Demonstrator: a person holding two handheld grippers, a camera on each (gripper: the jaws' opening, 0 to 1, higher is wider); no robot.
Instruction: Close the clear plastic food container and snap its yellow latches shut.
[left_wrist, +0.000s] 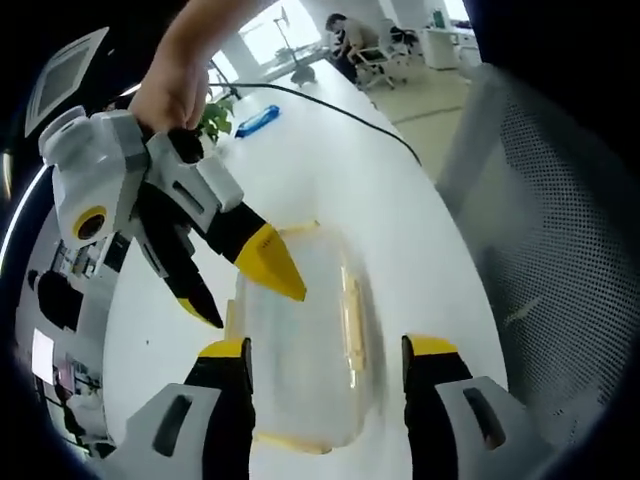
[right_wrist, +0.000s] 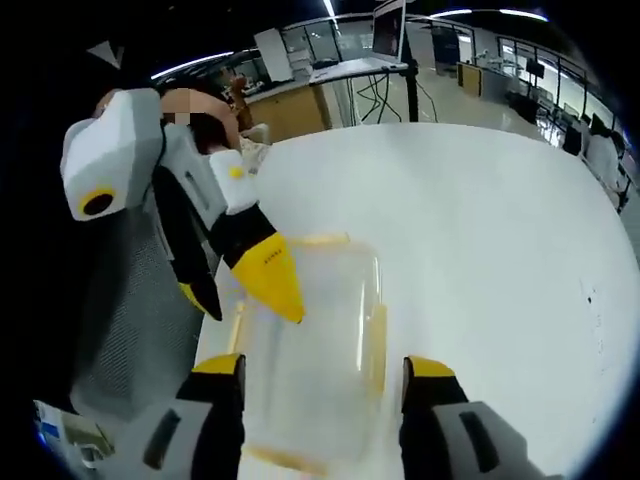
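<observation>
A clear, rounded plastic container (left_wrist: 300, 350) with yellow latches (left_wrist: 352, 315) sits on a glossy white surface (left_wrist: 330, 170). Both grippers, left gripper (left_wrist: 325, 370) and right gripper (right_wrist: 320, 385), hold their jaws open, empty. Office desks stand behind.

An open-plan office — a long white bench (left_wrist: 340, 170) crossed by a black cable (left_wrist: 340, 108), a seated person at a far desk (left_wrist: 352, 40), mesh-backed office chairs (left_wrist: 560, 200), rows of monitors (right_wrist: 385, 30) and ceiling strip lights (right_wrist: 190, 65) beyond.

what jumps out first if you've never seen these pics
The clear plastic food container with yellow latches lies on the white table, between the open left tongs. The right tongs, held in a hand, reach in over it, yellow tips spread.
</observation>
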